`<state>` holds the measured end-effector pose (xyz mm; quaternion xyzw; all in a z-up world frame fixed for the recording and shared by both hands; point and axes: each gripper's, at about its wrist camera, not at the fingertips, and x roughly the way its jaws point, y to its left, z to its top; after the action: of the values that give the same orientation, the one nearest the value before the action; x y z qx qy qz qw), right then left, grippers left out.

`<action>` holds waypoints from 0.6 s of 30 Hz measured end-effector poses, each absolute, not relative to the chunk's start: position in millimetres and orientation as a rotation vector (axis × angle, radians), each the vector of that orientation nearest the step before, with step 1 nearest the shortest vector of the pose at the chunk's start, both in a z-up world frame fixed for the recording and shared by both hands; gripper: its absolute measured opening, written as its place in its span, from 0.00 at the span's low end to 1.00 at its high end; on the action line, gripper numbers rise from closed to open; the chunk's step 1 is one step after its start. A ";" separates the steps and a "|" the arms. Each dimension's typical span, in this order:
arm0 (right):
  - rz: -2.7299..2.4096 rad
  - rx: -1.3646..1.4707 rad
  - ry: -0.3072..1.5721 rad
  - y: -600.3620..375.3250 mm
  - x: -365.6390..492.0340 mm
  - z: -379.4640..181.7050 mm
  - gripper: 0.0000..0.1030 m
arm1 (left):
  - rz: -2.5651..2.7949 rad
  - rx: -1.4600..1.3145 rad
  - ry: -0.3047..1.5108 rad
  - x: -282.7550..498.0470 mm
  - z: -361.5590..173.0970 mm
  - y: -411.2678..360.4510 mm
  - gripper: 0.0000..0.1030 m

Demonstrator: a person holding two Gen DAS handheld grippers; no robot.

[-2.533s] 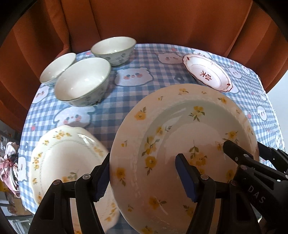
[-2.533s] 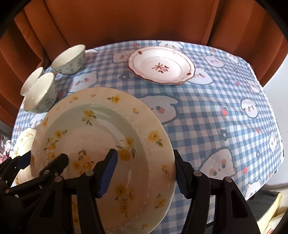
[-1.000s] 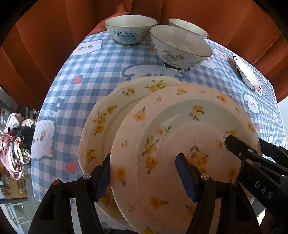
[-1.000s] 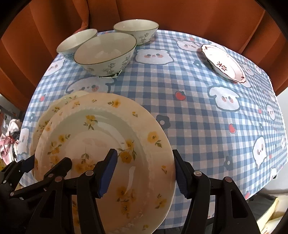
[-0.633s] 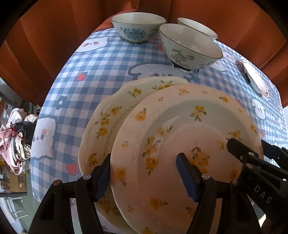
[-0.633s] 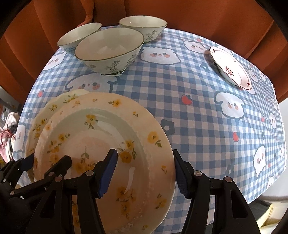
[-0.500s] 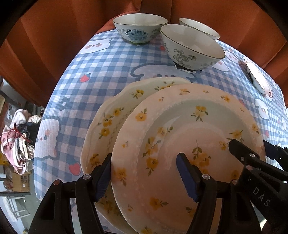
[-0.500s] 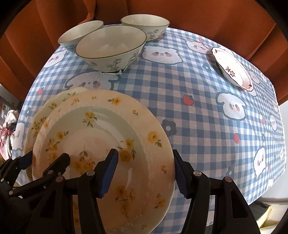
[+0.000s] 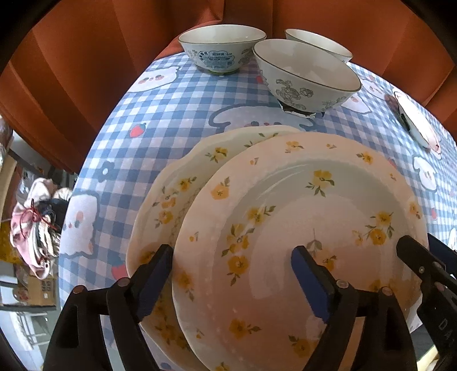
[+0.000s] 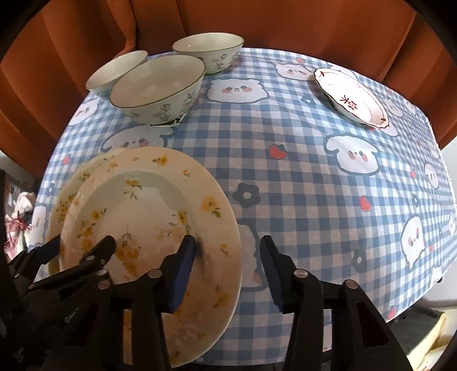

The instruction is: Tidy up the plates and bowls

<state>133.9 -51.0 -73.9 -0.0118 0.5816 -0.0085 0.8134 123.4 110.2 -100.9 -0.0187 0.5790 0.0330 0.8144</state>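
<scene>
A large yellow-flower plate (image 9: 300, 222) sits over a scalloped yellow-flower plate (image 9: 171, 194) at the table's near left corner. My left gripper (image 9: 231, 268) straddles the large plate's left rim, one pad under it, one on top. My right gripper (image 10: 228, 262) straddles the same plate's (image 10: 148, 211) right rim, its jaws standing a little wider than the rim. Three bowls (image 9: 305, 74) (image 9: 222, 48) (image 9: 317, 44) stand at the back. A pink-rimmed plate (image 10: 351, 97) lies at the back right.
The table has a blue checked cloth (image 10: 300, 182) and drops off close by at front and left. An orange curtain (image 10: 285, 25) hangs behind. Clutter (image 9: 34, 222) lies on the floor at left.
Both grippers carried the large plate left and lowered it over the scalloped plate. The right gripper's jaws have now widened off the rim and drawn back a little.
</scene>
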 end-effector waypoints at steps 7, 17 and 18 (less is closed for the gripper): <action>0.005 -0.007 1.255 -44.8 136.2 -80.5 0.35 | 0.058 0.000 1.245 118.8 -95.6 115.1 0.83; 0.025 -0.029 1.278 -28.9 144.1 -88.1 0.36 | 0.023 -0.004 1.221 117.7 -82.1 122.3 0.83; 0.028 -0.029 1.282 -26.9 144.4 -89.0 0.36 | 0.018 -0.005 1.221 118.0 -81.5 122.6 0.83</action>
<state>144.4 -26.9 -89.0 -0.0135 0.5980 0.0132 0.8013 118.0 122.6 -81.5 -0.0022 0.5734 0.0084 0.8192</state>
